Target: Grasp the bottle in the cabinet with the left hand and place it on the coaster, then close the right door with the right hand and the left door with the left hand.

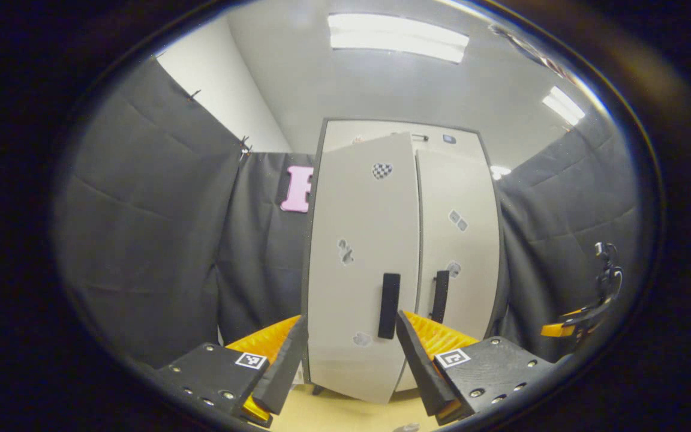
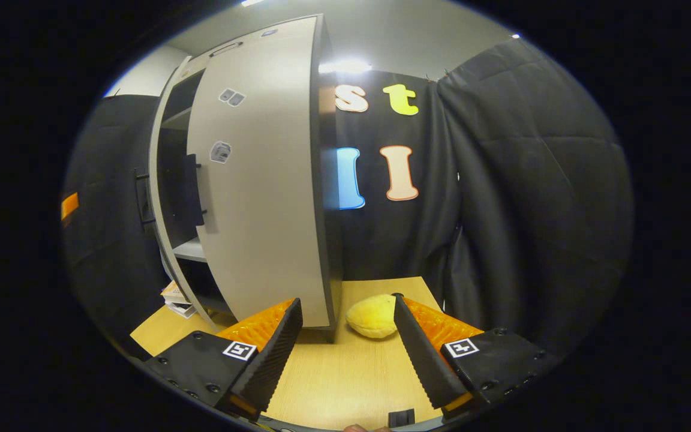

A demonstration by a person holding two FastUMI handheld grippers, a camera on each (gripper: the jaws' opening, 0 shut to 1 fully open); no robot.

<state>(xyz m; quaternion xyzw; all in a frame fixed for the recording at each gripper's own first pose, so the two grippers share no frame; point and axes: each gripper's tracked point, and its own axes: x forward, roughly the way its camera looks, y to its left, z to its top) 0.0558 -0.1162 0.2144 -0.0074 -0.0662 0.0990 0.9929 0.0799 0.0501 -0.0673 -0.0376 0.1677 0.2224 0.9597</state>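
Observation:
The grey cabinet stands on the wooden table (image 1: 333, 414). Its left door (image 1: 357, 240) is ajar, swung a little toward me, with a black handle (image 1: 388, 305). The right door (image 1: 462, 240) lies flat against the cabinet, and its handle (image 1: 439, 295) is beside the other. My left gripper (image 1: 351, 318) is open just in front of the left door, its fingers on either side of the door's lower part. In the right gripper view the right door (image 2: 261, 180) is seen from the side, with the left door's edge (image 2: 159, 180) standing out beyond it and a dark shelf gap (image 2: 189, 249) between. My right gripper (image 2: 345, 300) is open over the table (image 2: 345, 366), holding nothing.
A yellow soft object (image 2: 372, 315) lies on the table by the cabinet's right corner, between my right fingers' tips. A small stack of flat items (image 2: 174, 297) sits at the cabinet's foot. The other gripper (image 1: 591, 312) hangs far right. Black cloth walls surround the booth.

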